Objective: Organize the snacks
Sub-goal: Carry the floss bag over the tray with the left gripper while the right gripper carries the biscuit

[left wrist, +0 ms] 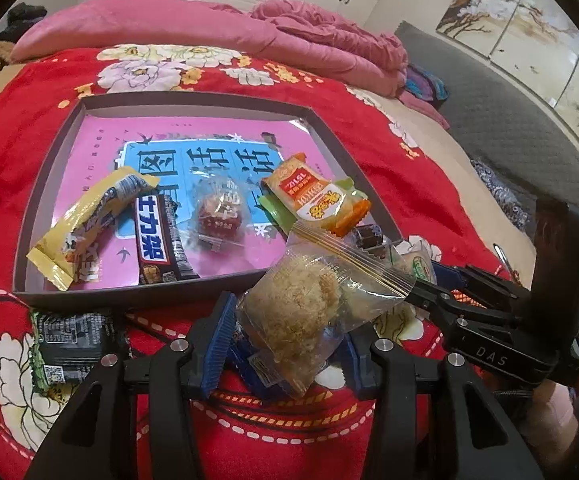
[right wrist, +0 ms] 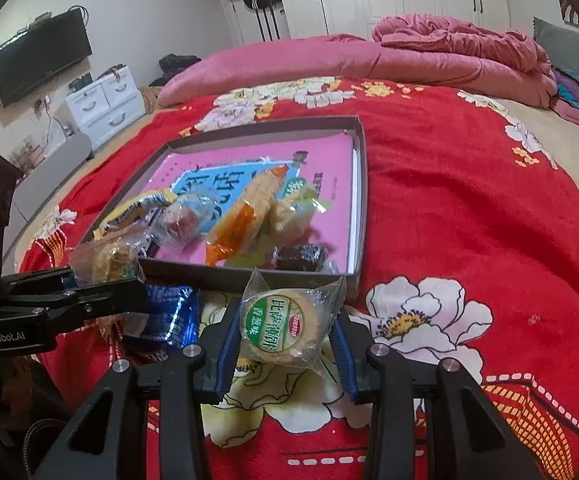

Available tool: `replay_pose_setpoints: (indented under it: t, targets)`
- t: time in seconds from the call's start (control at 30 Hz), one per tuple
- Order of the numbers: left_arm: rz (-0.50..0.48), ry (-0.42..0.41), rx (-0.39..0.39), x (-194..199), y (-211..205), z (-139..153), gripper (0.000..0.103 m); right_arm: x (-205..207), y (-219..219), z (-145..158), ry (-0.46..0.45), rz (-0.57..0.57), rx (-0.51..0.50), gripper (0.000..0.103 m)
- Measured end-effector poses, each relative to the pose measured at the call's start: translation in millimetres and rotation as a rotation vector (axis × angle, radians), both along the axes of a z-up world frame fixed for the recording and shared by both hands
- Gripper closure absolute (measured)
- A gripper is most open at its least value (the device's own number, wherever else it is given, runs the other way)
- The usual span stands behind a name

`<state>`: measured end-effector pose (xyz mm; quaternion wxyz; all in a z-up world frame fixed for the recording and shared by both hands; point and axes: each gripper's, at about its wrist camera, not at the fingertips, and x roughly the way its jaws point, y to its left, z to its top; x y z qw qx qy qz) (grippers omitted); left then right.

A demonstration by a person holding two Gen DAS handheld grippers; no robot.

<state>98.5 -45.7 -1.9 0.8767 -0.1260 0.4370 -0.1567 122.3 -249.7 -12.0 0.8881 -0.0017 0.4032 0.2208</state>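
Note:
My left gripper [left wrist: 285, 320] is shut on a clear bag with a floss-covered pastry [left wrist: 301, 312], held just before the near rim of the shallow box [left wrist: 45, 184]. My right gripper [right wrist: 285, 328] is shut on a round biscuit in a clear wrapper with a green label [right wrist: 285, 326], near the box's front rim [right wrist: 249, 278]. Inside the box lie a yellow bar [left wrist: 85, 224], a dark chocolate bar [left wrist: 157, 240], a red candy [left wrist: 219, 216] and an orange cracker pack [left wrist: 321, 196]. The right gripper also shows in the left wrist view [left wrist: 429, 280].
A black snack packet [left wrist: 73, 344] lies on the red flowered bedspread [right wrist: 469, 200] left of my left gripper. A blue foil packet [right wrist: 173, 316] lies between the grippers. A pink quilt [right wrist: 449, 52] is heaped at the far side of the bed.

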Motion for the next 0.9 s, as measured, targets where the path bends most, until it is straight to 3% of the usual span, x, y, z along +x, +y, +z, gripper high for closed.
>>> replay_pose_setpoints:
  t: [0.9]
  targets:
    - [0.127,-0.037,-0.03,3,45,11,0.058,2,18,18,-0.049,0.011,0.057,0.061]
